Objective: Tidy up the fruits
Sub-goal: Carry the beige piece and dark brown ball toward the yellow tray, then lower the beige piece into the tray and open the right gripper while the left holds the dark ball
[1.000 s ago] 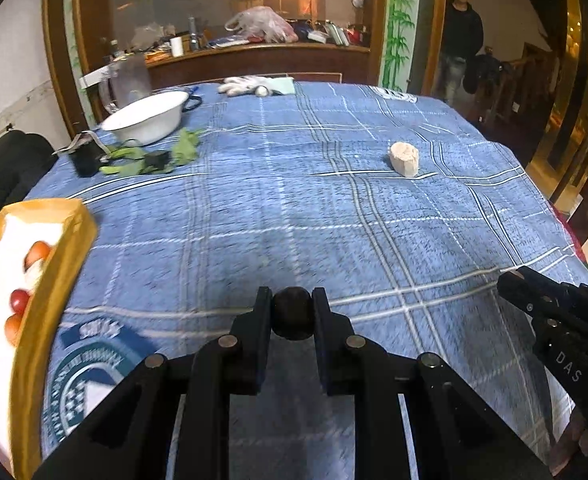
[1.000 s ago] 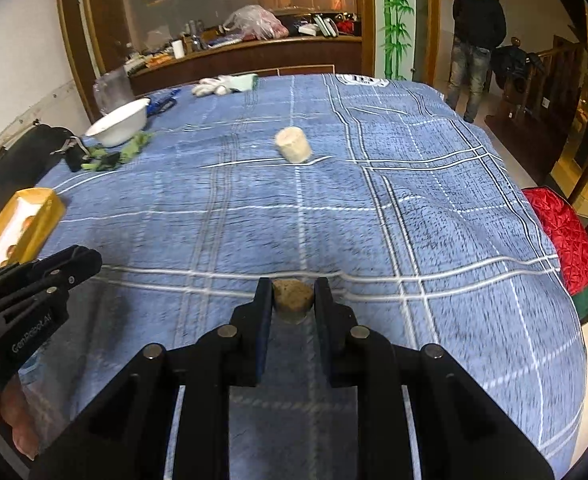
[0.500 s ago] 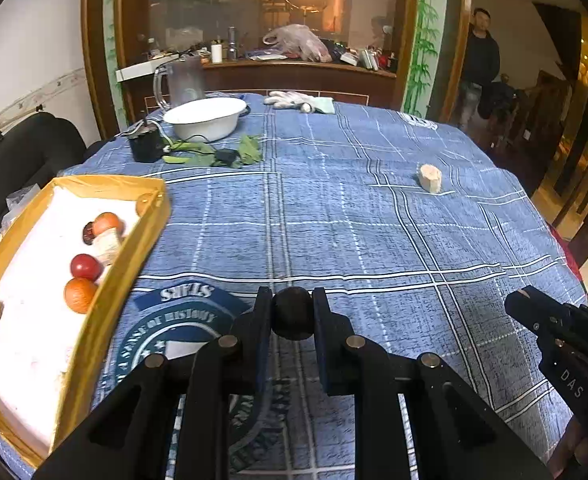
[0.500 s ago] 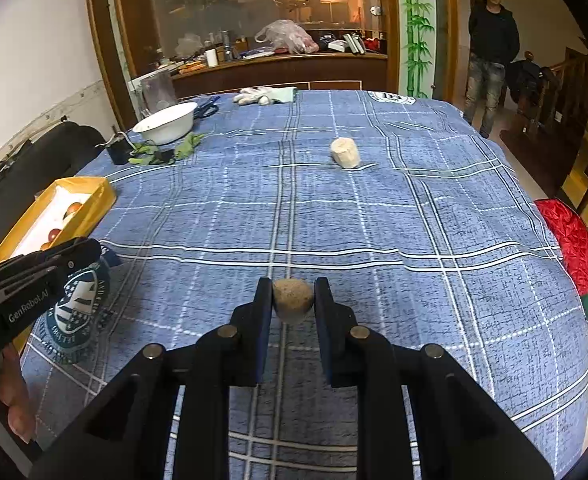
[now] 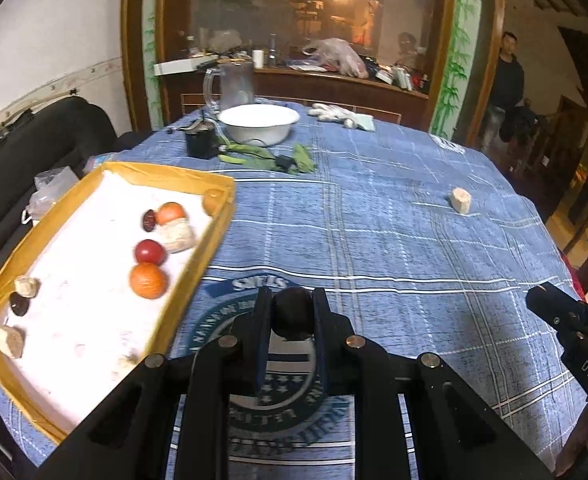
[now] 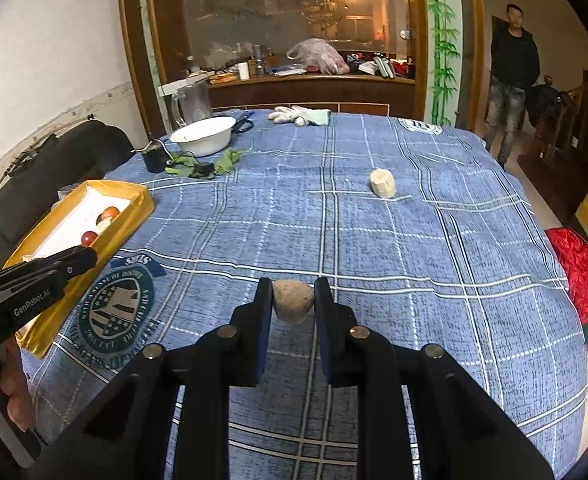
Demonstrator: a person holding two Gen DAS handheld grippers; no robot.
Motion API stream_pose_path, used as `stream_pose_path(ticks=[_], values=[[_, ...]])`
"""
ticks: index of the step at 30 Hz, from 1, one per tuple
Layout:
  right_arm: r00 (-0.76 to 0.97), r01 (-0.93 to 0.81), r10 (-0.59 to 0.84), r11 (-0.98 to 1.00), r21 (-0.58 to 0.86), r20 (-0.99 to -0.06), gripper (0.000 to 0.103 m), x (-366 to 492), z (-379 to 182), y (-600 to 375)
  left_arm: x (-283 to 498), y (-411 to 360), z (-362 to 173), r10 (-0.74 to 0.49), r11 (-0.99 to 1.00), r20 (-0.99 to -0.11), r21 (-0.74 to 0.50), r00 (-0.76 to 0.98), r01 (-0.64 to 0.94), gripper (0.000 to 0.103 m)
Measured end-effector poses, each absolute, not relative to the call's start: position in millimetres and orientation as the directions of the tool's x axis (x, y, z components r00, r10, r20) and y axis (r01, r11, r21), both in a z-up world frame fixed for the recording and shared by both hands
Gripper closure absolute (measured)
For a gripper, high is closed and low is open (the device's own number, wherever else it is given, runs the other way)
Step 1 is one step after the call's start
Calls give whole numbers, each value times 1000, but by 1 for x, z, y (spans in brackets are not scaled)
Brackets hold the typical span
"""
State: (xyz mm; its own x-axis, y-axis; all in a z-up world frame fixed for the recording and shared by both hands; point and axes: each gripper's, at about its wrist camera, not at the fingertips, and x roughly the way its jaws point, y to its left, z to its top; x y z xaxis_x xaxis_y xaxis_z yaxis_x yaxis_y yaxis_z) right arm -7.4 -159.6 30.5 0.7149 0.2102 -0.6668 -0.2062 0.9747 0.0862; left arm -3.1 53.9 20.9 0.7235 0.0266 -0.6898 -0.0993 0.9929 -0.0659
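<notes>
Across the last second the left wrist view has swung toward 9 o'clock, so the yellow tray (image 5: 214,240) now fills that side instead of showing as a sliver. The left gripper (image 5: 293,314) stays clenched on a dark round fruit (image 5: 293,316), held just off the tray's near corner, above the tablecloth (image 5: 374,240). The right gripper (image 6: 293,300) keeps its grasp on a tan speckled fruit (image 6: 293,300), hanging over the cloth with the tray well off at 10 o'clock. A pale chunk (image 6: 382,183) lies loose at 1 o'clock. Both loads look bound for the tray; the left seems the closer.
</notes>
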Motion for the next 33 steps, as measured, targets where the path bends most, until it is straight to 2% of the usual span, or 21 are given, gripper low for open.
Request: stream_pose_path(ticks=[33], values=[[668,-388,362,915,111,-650,80,6,31,-76,-27,146,26,209,935,-683,-69,700,-347,85]])
